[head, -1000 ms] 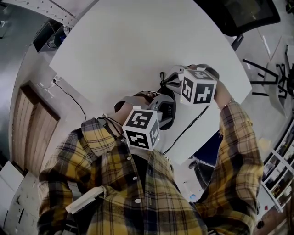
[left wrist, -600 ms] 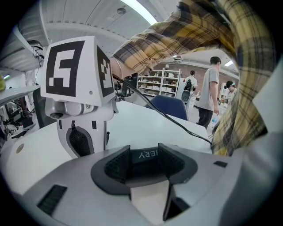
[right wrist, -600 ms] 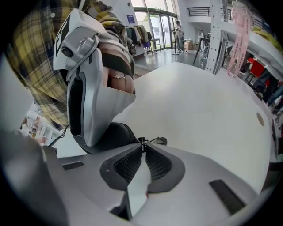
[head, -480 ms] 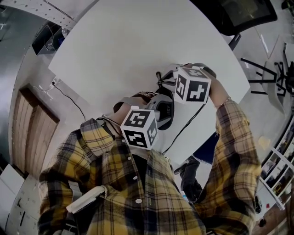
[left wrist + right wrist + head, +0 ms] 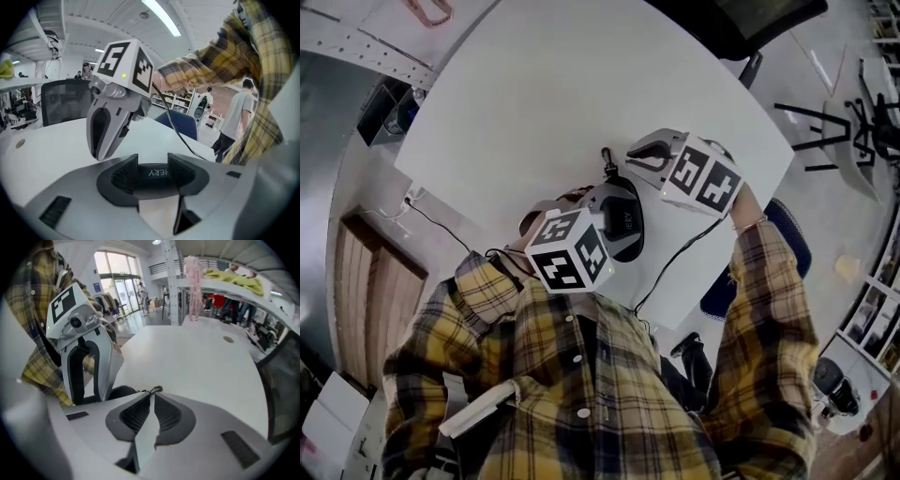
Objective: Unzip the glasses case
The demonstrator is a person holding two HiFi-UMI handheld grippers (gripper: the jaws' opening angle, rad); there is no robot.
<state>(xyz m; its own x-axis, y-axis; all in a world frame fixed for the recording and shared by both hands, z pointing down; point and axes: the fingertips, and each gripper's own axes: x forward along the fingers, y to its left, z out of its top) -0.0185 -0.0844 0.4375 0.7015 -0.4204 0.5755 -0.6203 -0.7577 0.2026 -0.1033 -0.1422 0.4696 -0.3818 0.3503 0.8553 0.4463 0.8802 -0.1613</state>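
Your left tongs (image 5: 153, 164) stand wide, pads clamped on the dark glasses case (image 5: 157, 172). Only their own view shows that grip; the head view hides it under the marker cube (image 5: 570, 251). Your right tongs (image 5: 151, 397) have just been opening to a thin slit, nothing between, zipper pull (image 5: 157, 389) just beyond the tips, white counter (image 5: 201, 352) behind.

Table (image 5: 534, 94) smooth matt wht, case (image 5: 625, 217) dk & smooth, sleeve (image 5: 769, 309) plaid cloth.
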